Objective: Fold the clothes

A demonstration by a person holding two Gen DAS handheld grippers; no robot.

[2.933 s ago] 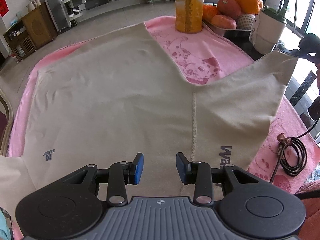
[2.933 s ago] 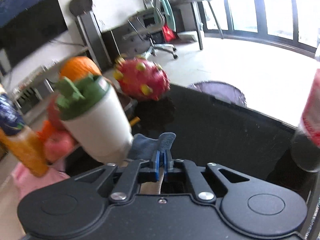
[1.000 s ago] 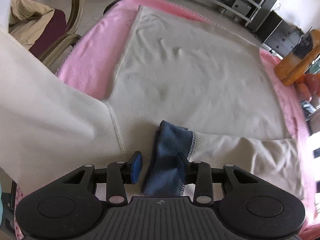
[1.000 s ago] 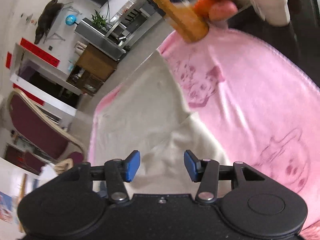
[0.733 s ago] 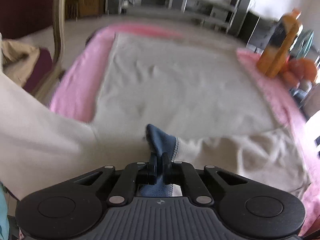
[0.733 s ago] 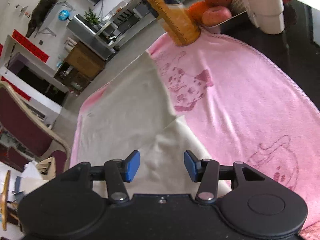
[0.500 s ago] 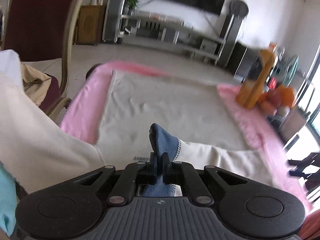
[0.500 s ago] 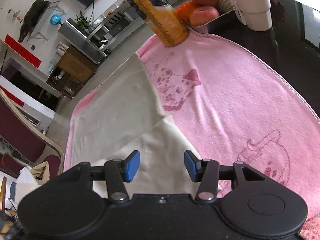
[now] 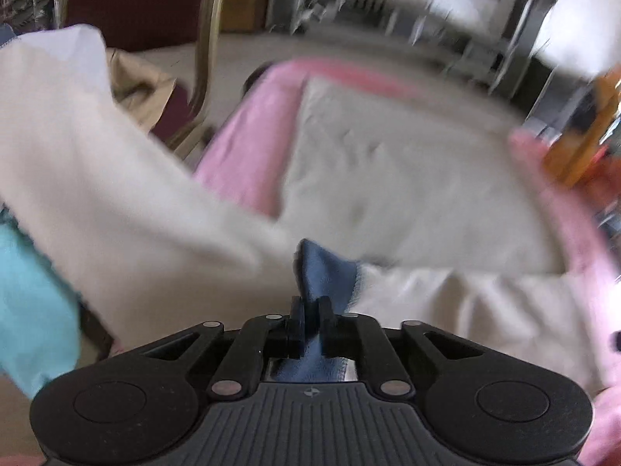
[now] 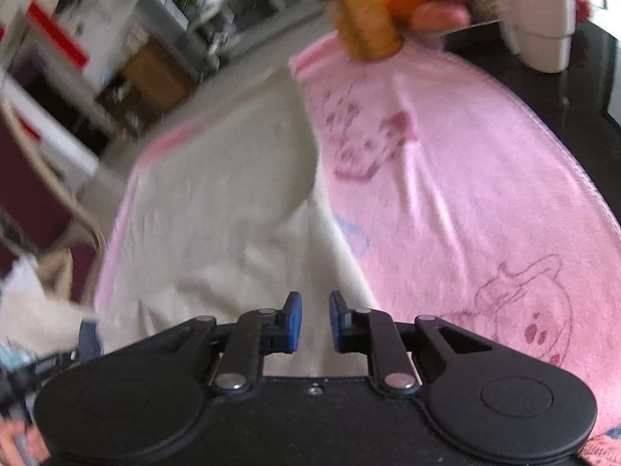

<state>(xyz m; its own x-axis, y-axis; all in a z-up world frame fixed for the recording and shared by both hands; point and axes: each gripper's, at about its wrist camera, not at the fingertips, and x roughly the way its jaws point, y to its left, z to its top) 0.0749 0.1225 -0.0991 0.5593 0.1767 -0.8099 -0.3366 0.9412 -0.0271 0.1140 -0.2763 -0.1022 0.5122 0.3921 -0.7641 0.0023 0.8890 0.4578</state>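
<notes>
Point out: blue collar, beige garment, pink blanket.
blue collar (image 9: 324,275): left wrist view, on the bunched blue fabric just above the pinching fingers.
beige garment (image 9: 396,178): left wrist view, on the flat body panel.
pink blanket (image 10: 465,178): right wrist view, on bare pink surface right of the garment.

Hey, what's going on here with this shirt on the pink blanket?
A person is folding a beige shirt spread on a pink blanket. The left hand-held gripper is shut on the shirt's blue collar. The right hand-held gripper hangs open over the shirt's near edge, gripping nothing. Both views are motion-blurred.
</notes>
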